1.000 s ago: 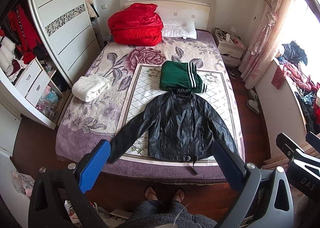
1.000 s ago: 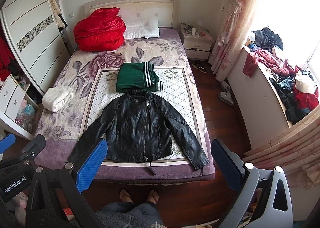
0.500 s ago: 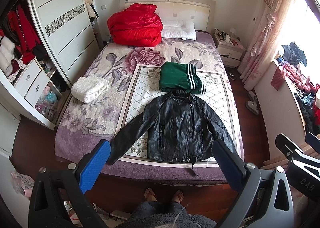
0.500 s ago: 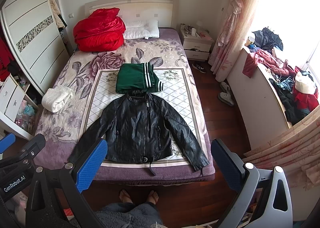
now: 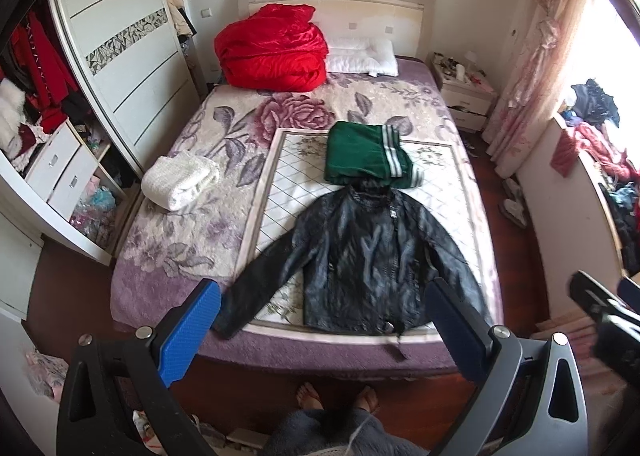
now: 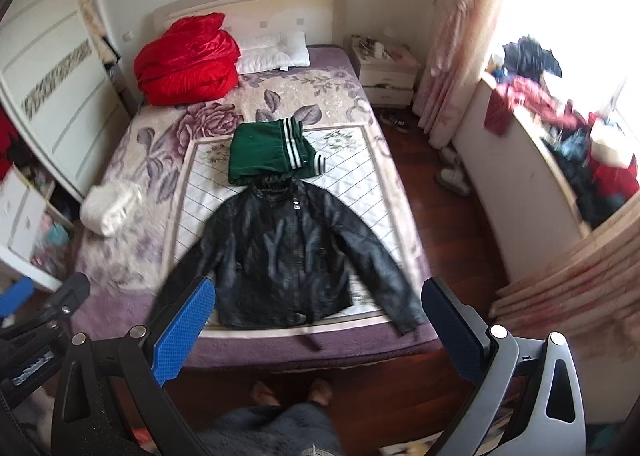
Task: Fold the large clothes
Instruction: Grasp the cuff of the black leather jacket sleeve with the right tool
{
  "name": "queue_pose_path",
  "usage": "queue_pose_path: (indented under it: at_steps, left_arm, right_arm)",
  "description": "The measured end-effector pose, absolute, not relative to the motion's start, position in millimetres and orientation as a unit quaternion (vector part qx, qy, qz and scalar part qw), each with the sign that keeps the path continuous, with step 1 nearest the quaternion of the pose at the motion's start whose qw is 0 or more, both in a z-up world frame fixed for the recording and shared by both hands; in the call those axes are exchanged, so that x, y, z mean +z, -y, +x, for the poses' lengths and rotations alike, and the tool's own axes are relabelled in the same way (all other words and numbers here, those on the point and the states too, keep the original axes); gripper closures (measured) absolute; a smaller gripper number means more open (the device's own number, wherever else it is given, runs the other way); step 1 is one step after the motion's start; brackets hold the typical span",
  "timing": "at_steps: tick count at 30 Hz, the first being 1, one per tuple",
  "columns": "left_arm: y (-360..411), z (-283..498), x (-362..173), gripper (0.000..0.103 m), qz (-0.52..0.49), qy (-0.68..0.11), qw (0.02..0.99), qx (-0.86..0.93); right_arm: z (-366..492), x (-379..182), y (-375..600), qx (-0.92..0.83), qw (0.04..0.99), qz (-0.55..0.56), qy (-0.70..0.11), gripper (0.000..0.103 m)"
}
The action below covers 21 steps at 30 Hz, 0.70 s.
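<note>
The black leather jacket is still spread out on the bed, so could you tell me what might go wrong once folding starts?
1. The black leather jacket has its collar touching the folded green garment; lifting the shoulders could drag it out of its fold.
2. The hem and a dangling strap sit at the bed's foot edge; the smooth jacket may slide to the floor.
3. Both sleeves are spread wide, and the left hand-held gripper and right hand-held gripper are open and off the jacket.

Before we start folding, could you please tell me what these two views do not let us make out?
- Black jacket: surface detail smeared by motion blur in both views.
- Jacket's right cuff: covered by the left tool's finger in the left view.
- Green garment: near edge hidden under the jacket collar.
- Nightstand items: too small and blurred.
- Window: overexposed.
</note>
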<state>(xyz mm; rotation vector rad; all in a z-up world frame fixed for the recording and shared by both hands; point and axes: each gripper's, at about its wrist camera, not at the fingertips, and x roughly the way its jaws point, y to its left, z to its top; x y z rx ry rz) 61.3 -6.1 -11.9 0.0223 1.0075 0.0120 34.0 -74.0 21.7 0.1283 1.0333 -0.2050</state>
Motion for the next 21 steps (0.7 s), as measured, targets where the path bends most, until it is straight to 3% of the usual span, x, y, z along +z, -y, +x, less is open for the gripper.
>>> queue_pose_path:
  at_steps: [5, 7, 8, 9, 14, 21]
  left_arm:
    - [7, 104, -86, 0.000, 0.038, -0.482, 0.875, 0.026]
    - [13, 123, -127, 0.000, 0.060, -0.493, 0.867, 0.031]
    - [14, 128, -142, 0.000, 0.068, -0.497, 0.865, 0.033]
    - [18, 135, -161, 0.000, 0.077, -0.502, 0.861, 0.036]
    - [49, 168, -263, 0.000, 0.091, -0.560, 0.822, 0.050]
    - [101, 191, -380, 0.000, 0.106, -0.623, 0.772, 0.071]
  right_arm:
    - [57, -73, 126, -0.145, 0.819, 0.161, -0.532, 0.000]
    - [57, -122, 157, -0.174, 0.795, 0.207, -0.544, 0.013]
    - [58, -152, 177, -0.188, 0.776, 0.230, -0.556, 0.030]
    - [57, -177, 195, -0.205, 0.760, 0.247, -0.565, 0.036]
    - [34, -328, 292, -0.263, 0.659, 0.390, -0.588, 0.029]
    - [-25, -536, 398, -0.350, 0.546, 0.537, -0.541, 0.028]
